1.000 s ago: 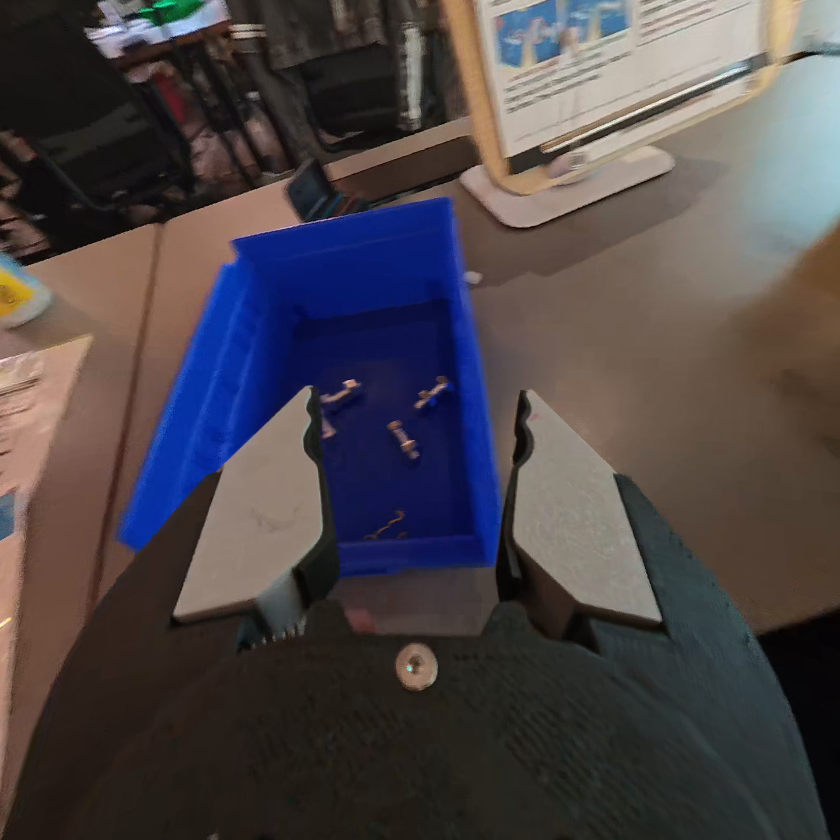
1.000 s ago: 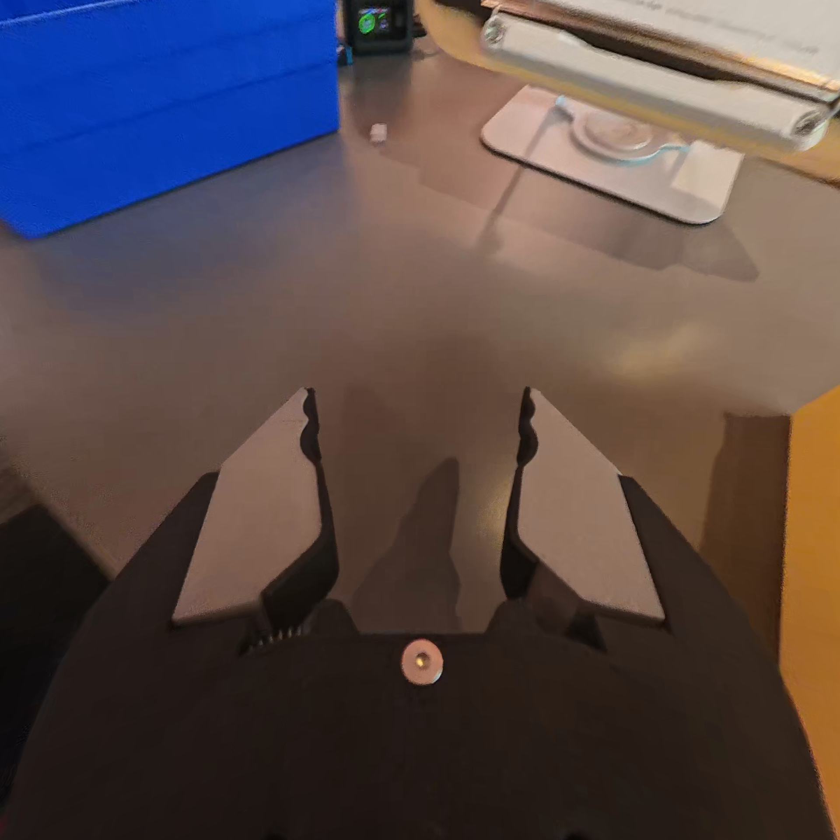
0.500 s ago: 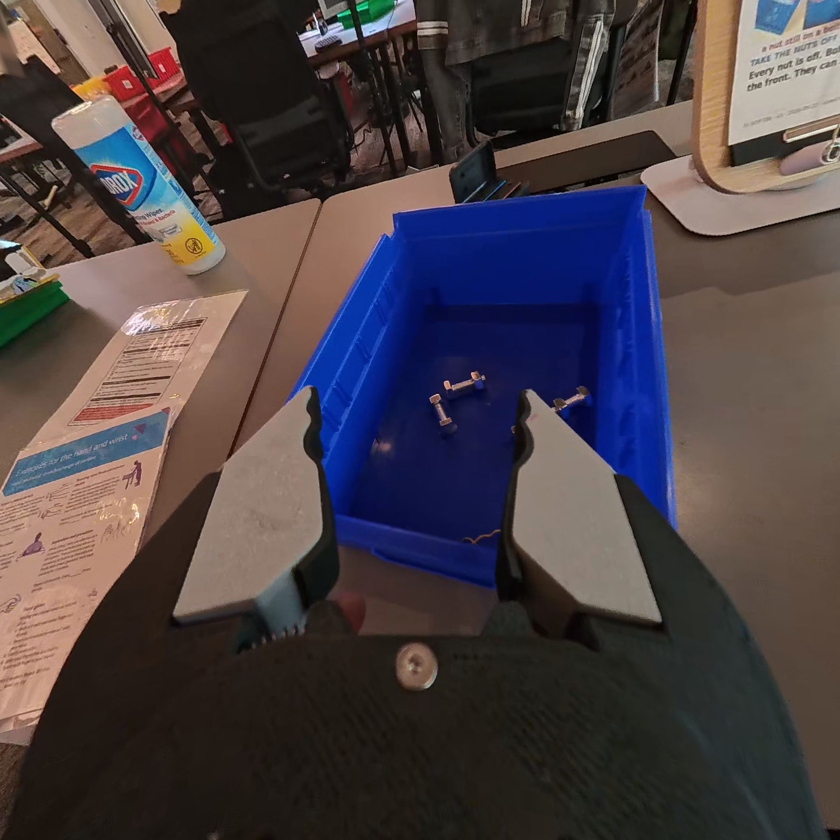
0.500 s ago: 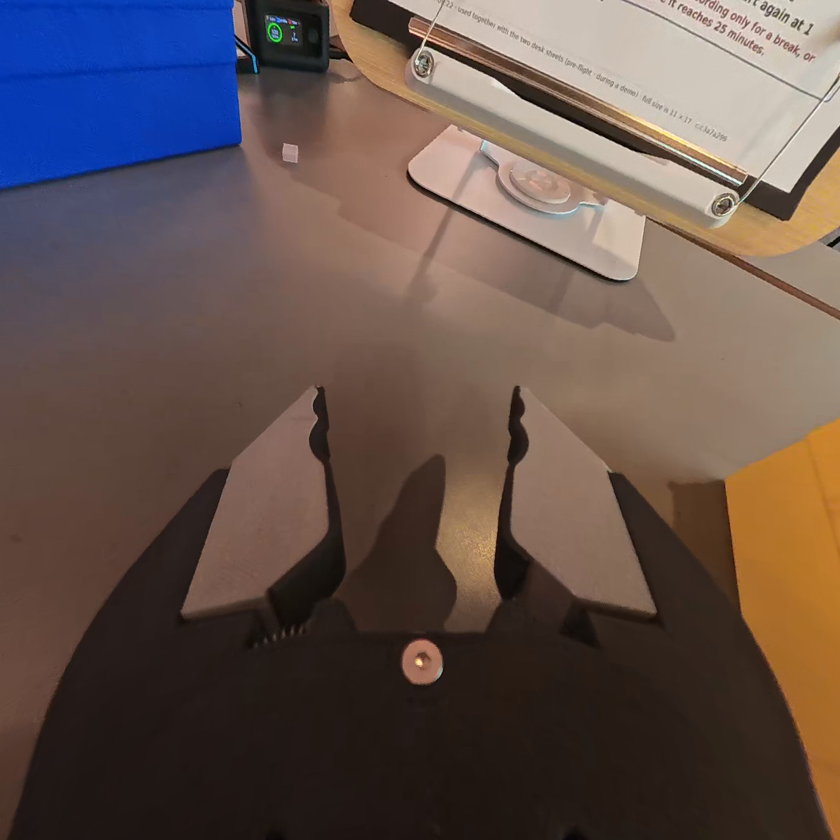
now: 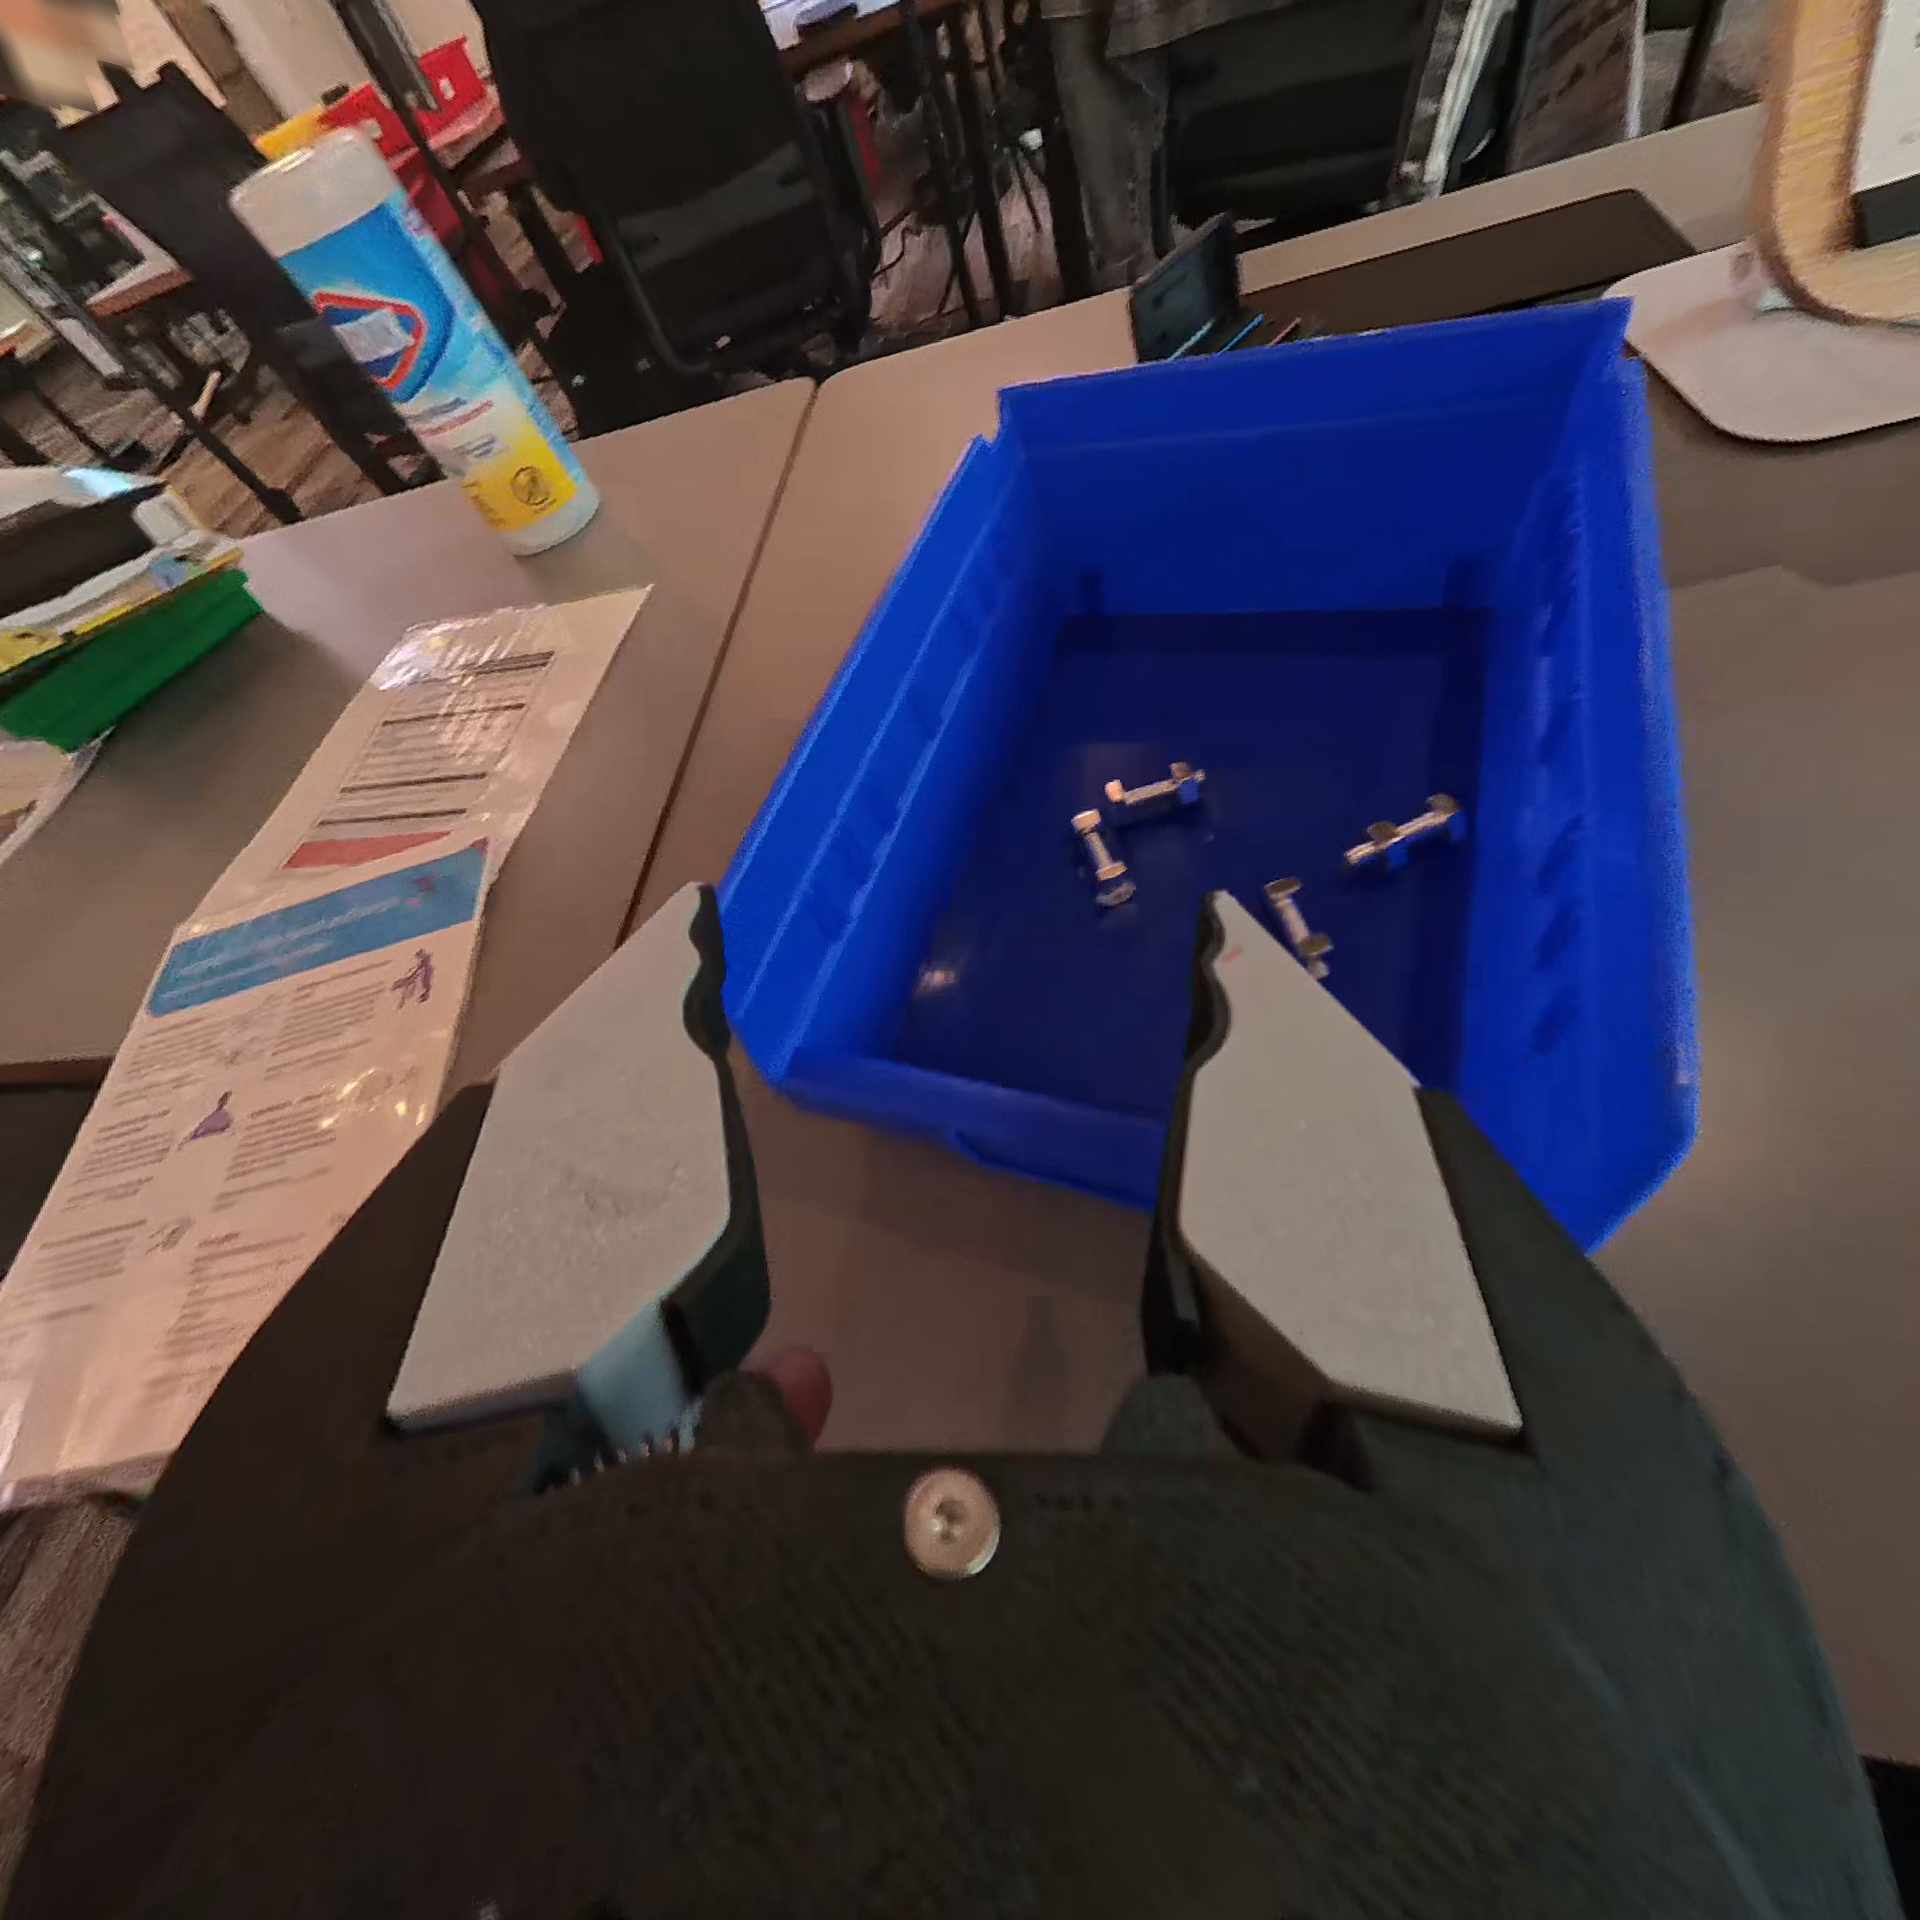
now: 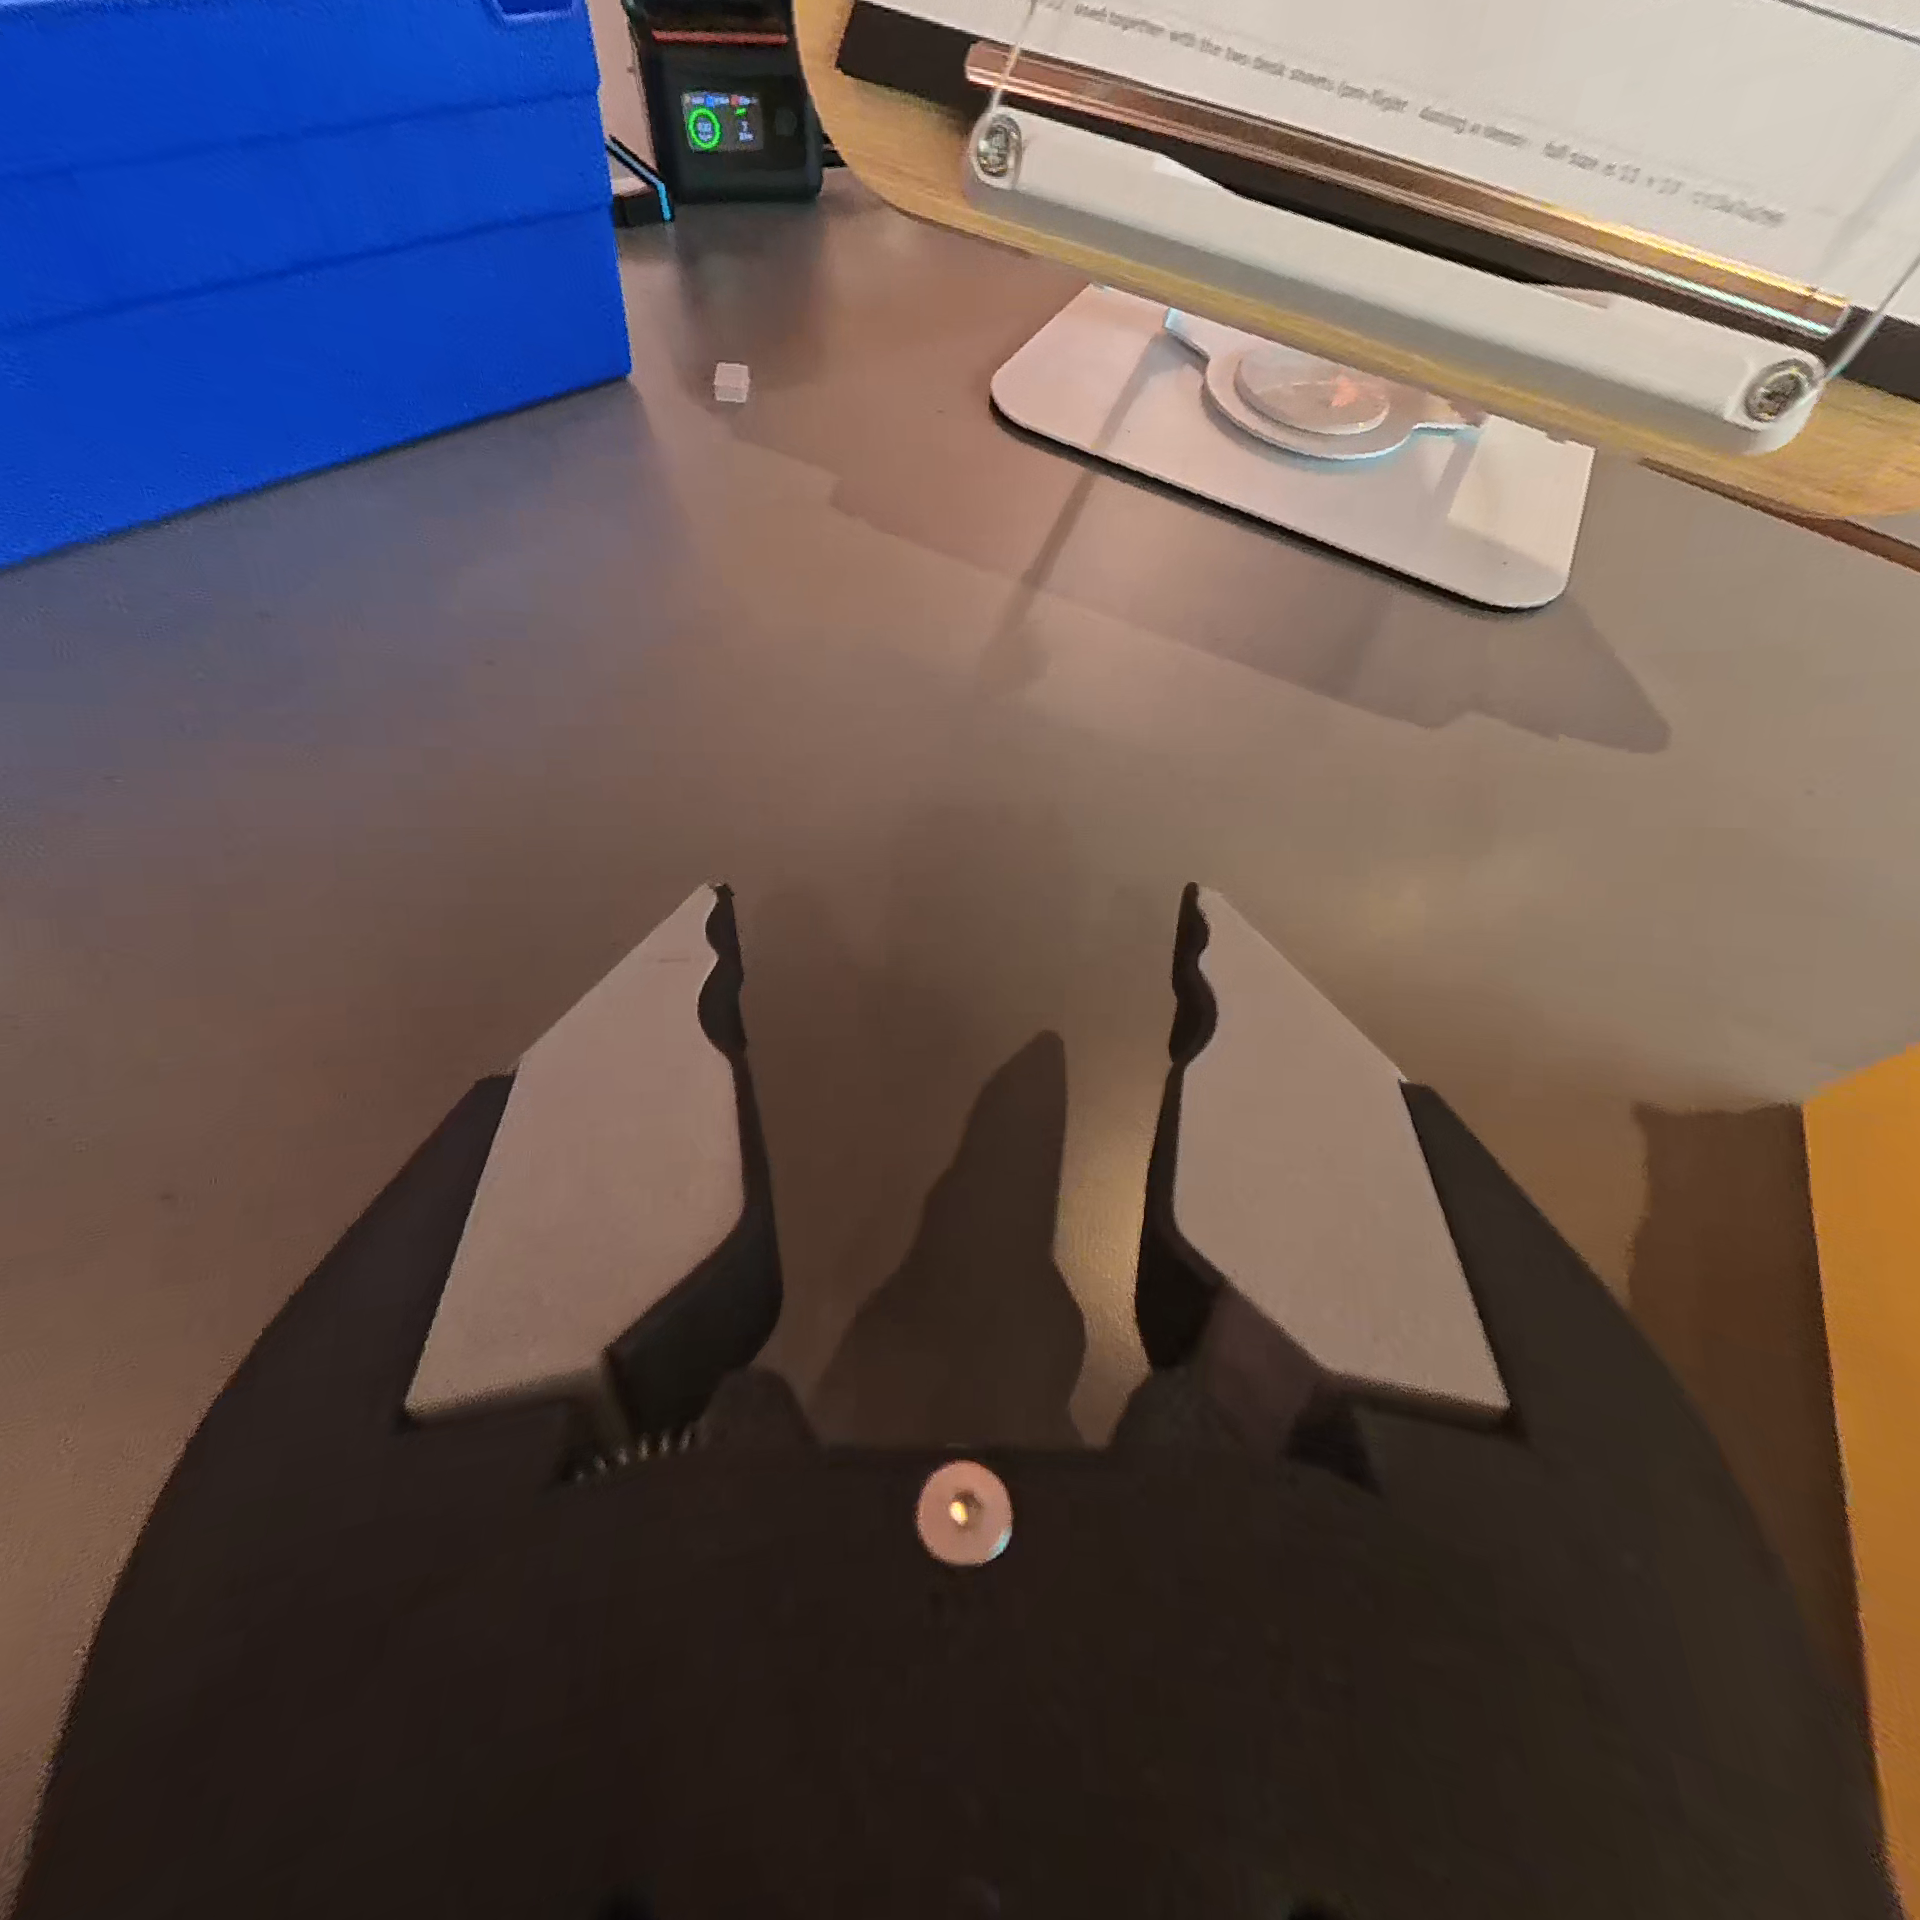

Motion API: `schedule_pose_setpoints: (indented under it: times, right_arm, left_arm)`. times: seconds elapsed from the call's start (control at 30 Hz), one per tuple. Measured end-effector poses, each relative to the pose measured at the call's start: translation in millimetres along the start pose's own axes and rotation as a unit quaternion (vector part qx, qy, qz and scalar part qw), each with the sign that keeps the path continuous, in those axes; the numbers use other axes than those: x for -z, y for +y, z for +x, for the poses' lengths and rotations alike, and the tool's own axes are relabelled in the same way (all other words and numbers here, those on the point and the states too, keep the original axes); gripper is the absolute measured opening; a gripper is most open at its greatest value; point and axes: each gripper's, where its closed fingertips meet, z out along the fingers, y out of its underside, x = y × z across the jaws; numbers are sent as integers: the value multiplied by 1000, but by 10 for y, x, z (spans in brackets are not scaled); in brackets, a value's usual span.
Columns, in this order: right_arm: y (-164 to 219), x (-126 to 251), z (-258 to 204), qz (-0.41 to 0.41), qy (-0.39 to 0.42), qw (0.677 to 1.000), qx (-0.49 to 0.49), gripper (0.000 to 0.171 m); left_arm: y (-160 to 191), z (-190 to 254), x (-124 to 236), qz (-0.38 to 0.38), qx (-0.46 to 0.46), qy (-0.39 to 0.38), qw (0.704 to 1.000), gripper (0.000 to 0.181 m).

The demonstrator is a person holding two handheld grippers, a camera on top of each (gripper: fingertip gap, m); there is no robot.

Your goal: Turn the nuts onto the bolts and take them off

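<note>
A blue plastic bin (image 5: 1600,727) stands on the brown table. Several small silver bolts with nuts lie on its floor: one at the middle (image 5: 1153,795), one beside it (image 5: 1099,871), one to the right (image 5: 1405,836), and one by my right finger (image 5: 1297,925). My left gripper (image 5: 954,914) is open and empty, above the bin's near left corner. My right gripper (image 6: 954,904) is open and empty, low over bare table to the right of the bin (image 6: 291,270). A tiny pale nut-like piece (image 6: 732,380) lies on the table past the bin.
A wipes canister (image 5: 416,343) and a laminated sheet (image 5: 291,987) are left of the bin. A document stand with a white base (image 6: 1299,457) is at the back right, a small black device with a lit screen (image 6: 727,130) behind the bin. The table edge is at the right (image 6: 1766,1091). Measured from the fingertips, the tiny pale nut-like piece (image 6: 732,380) is 25 cm or so from the right gripper and 30 cm from the left.
The left gripper's view has swung left, so the bin now sits right of centre and the canister and sheet show. The right gripper moved a little toward the stand. Both stayed open.
</note>
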Motion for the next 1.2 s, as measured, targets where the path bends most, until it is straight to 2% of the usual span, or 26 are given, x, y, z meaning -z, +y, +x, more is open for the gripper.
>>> schedule_pose_setpoints:
  times: [0.3, 0.47, 0.77, 1.2]
  right_arm:
    - [-36, -68, -160, -1, -41, 999, 10, 77]
    - [-33, -72, -178, -2, -47, 999, 13, 78]
    - [-54, -30, -147, 11, -41, 999, 4, 75]
    - [-26, -39, -195, 0, -28, 999, 39, 72]
  left_arm:
    - [238, -511, 404, -3, 31, -51, 998, 89]
    - [326, -741, 463, -11, 37, -96, 995, 84]
    - [305, -637, 328, -16, 25, -91, 995, 84]
    - [211, -558, 378, -4, 20, -83, 996, 84]
